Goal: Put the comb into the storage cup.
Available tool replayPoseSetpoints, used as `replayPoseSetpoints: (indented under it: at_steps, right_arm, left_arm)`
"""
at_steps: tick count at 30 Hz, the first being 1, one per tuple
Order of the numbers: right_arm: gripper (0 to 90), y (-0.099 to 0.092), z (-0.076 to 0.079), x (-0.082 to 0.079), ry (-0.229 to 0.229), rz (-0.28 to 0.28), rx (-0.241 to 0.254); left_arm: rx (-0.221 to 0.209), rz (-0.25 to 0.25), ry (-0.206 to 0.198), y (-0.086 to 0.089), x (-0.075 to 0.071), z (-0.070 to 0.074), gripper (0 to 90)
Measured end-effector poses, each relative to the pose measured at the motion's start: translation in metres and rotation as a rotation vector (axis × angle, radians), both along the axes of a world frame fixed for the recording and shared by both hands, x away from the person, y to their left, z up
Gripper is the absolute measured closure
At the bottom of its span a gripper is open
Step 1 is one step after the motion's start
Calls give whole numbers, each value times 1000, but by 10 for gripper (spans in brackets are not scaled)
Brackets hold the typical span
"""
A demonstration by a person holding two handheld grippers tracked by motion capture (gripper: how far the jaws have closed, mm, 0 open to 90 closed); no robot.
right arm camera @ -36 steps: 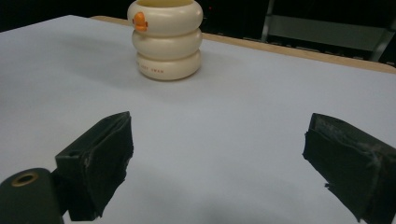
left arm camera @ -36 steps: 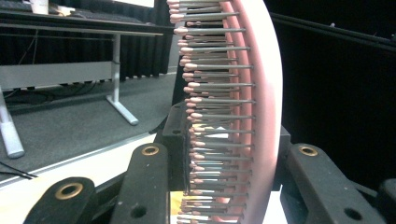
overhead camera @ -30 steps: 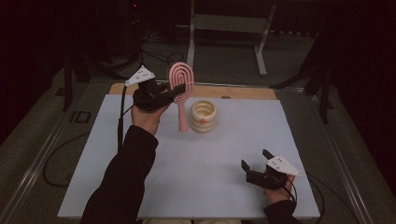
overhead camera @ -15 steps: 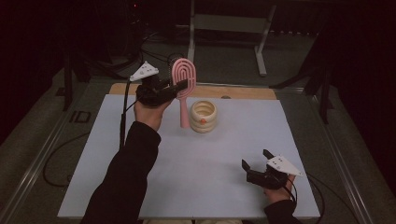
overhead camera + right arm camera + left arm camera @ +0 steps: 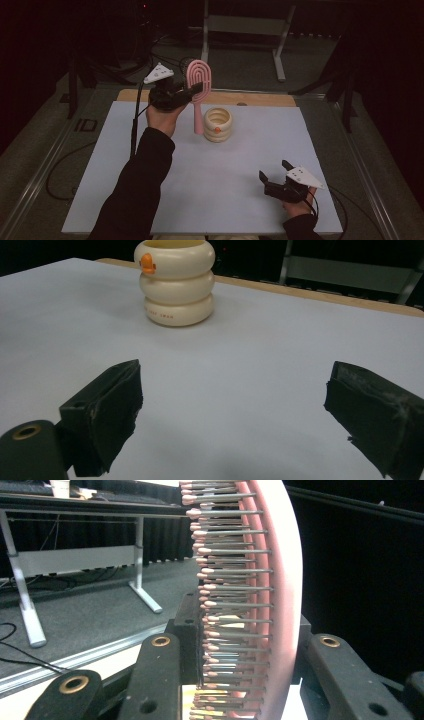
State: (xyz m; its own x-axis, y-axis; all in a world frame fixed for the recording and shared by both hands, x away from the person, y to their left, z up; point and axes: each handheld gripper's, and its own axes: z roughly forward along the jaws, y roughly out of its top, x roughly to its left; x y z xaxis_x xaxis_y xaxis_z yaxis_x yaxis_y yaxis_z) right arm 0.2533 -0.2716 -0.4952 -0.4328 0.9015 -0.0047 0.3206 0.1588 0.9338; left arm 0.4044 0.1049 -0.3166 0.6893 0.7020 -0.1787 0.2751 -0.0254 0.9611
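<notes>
Right now the left gripper (image 5: pixel 192 92) is squeezing a pink hairbrush (image 5: pixel 198 80) by its head and holding it up in the air, above the far side of the white table (image 5: pixel 150 165). The brush is hanging almost straight up and down, with its handle pointing at the table. In the left gripper view the bristles (image 5: pixel 230 605) are sitting between the two black jaws, which are pinching the brush head from both sides.

Just beside the handle is a cream cup (image 5: pixel 218 124) that looks like three fat rings stacked up. It has a small orange spot on its side and its top is open. The handle tip is hanging a little to the left of the cup, not inside it.

It looks like the brush is going into the cup. For that, the left hand needs to slide the handle over the opening and then lower it slowly, staying clear of the rim.

The right gripper (image 5: pixel 274 176) is resting near the front edge with its jaws spread wide, holding nothing.
</notes>
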Motion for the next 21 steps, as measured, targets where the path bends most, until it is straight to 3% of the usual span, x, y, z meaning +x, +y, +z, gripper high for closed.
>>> replayPoseSetpoints:
  at_steps: [5, 21]
  right_arm:
    - [79, 0, 0, 0, -1, -2, 2]
    - [79, 1, 0, 0, -2, 3, 2]
  left_arm:
    - [11, 4, 2, -2, 1, -2, 652]
    - [-8, 34, 0, -7, 10, -5, 652]
